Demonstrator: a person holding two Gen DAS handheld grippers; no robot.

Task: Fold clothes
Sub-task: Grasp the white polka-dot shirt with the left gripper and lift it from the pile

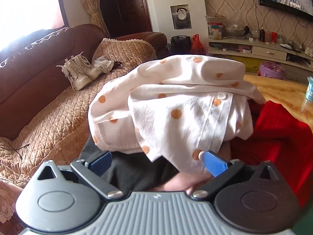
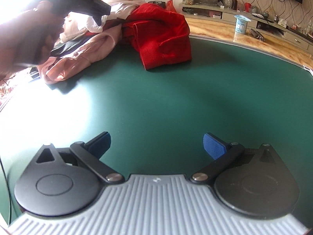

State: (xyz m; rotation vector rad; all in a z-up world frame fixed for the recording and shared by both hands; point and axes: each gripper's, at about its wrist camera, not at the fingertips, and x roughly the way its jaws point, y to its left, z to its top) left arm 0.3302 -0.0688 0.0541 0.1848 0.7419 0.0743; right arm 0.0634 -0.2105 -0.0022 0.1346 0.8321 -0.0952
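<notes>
My left tongs (image 1: 156, 161) are spread wide, both blue pads apart with nothing pinched between them. Straight ahead of them, close up, sits the dotted shirt (image 1: 172, 105), white with orange spots, bunched on top of the pile and blocking most of what lies beyond. A corner of it hangs down just beside my right pad (image 1: 214, 163); whether it touches I cannot tell. Under the shirt, between my pads, is a black cloth (image 1: 127, 172), and to the right of it the red garment (image 1: 277, 129).

To the left of these tongs runs the sofa (image 1: 39, 105) with a quilted cover, a pair of pale boots (image 1: 82, 72) on it. Far ahead to the right is a cabinet (image 1: 260, 51) crowded with bottles, and a purple stool (image 1: 272, 69) before it.

My right tongs (image 2: 156, 145) are spread too, empty, over the bare green mat (image 2: 176, 101). The clothes lie well ahead and to the left: the red garment (image 2: 162, 37) nearest the middle, a pink garment (image 2: 78, 62) to its left, the white shirt (image 2: 121, 2) behind. The left gripper body and the hand (image 2: 25, 37) holding it stand before the pile on the far left. Ahead to the right, a cup (image 2: 241, 24) stands on the wooden tabletop (image 2: 211, 29) beyond the mat.
</notes>
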